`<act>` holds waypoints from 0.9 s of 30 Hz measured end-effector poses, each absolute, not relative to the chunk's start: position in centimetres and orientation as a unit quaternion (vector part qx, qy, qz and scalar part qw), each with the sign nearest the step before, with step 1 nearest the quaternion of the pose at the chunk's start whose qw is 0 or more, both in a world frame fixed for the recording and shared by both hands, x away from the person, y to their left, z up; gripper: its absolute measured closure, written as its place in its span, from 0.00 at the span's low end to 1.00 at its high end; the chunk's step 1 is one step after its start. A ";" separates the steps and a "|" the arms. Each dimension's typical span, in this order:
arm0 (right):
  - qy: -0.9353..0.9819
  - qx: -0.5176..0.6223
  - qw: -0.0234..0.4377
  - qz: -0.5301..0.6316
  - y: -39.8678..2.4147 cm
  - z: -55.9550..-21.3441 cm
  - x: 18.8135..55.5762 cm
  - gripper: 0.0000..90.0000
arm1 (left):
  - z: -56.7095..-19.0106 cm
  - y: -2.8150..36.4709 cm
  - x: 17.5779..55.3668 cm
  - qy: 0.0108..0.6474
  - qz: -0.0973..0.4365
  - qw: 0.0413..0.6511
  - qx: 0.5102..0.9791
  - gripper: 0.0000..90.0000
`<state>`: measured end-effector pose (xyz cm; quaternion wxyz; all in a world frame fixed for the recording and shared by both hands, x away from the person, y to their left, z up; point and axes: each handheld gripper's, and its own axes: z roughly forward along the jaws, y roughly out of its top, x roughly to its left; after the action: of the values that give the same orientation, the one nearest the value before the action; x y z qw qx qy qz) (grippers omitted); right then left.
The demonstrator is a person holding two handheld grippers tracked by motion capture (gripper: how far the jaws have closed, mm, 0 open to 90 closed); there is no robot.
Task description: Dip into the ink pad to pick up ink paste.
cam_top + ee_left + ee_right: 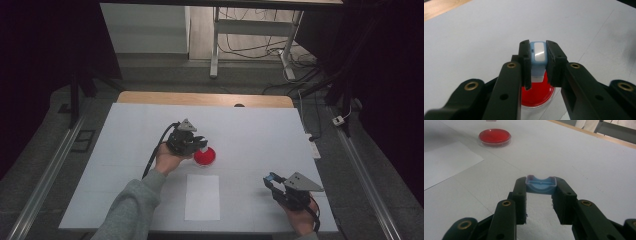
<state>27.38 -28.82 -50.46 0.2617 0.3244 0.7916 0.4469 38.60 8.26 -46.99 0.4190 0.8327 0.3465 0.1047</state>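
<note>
A: High view first: where is the left gripper [200, 143] sitting?
B: Over the red dish [205, 156], its jaws clamping a pale blue block [538, 53].
A: And the right gripper [272, 181]?
B: Near the table's [260, 130] front edge, pinching a blue tray piece [541, 184], beside the white sheet [202, 196]

The bench [260, 125] has a white top with a strip of bare wood along its far edge. Beyond that edge the grey floor [165, 75] runs back to a white-legged desk frame [216, 45] with a tangle of cables [250, 47] under it. Left and right of the bench are metal rails [47, 170], then dark curtains [40, 50]. Pretty dim overall.
</note>
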 end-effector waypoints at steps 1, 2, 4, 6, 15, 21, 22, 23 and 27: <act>0.792 0.324 0.262 0.446 -28.8 -50.5 27.4 0.72 | -47.1 8.2 38.6 0.346 0.105 0.417 0.834 0.84; 0.792 0.324 0.262 0.446 -28.8 -50.5 27.4 0.72 | -47.2 8.1 38.7 0.345 0.105 0.416 0.835 0.84; 0.792 0.324 0.261 0.446 -28.8 -50.5 27.4 0.72 | -47.3 7.9 38.7 0.345 0.104 0.416 0.835 0.84; 0.792 0.324 0.262 0.446 -28.8 -50.5 27.4 0.72 | -47.4 7.8 38.8 0.345 0.105 0.414 0.836 0.84; 0.793 0.324 0.262 0.445 -28.8 -50.5 27.4 0.72 | -48.1 7.7 39.2 0.347 0.108 0.402 0.840 0.84; 0.793 0.325 0.261 0.445 -28.8 -50.6 27.5 0.72 | -48.4 7.7 39.5 0.347 0.111 0.397 0.842 0.84; 0.793 0.325 0.260 0.444 -28.8 -50.6 27.5 0.72 | -48.4 7.7 39.5 0.347 0.111 0.397 0.842 0.84; 0.793 0.326 0.261 0.444 -28.7 -50.6 27.5 0.72 | -48.5 7.7 39.6 0.348 0.111 0.398 0.841 0.84; 0.794 0.323 0.260 0.444 -28.7 -50.6 27.5 0.72 | -48.7 7.7 39.7 0.349 0.111 0.397 0.841 0.84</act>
<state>27.51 -28.71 -50.62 0.2600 0.3235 0.7939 0.4445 39.68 7.71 -48.71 0.3974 0.8414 0.3491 0.1108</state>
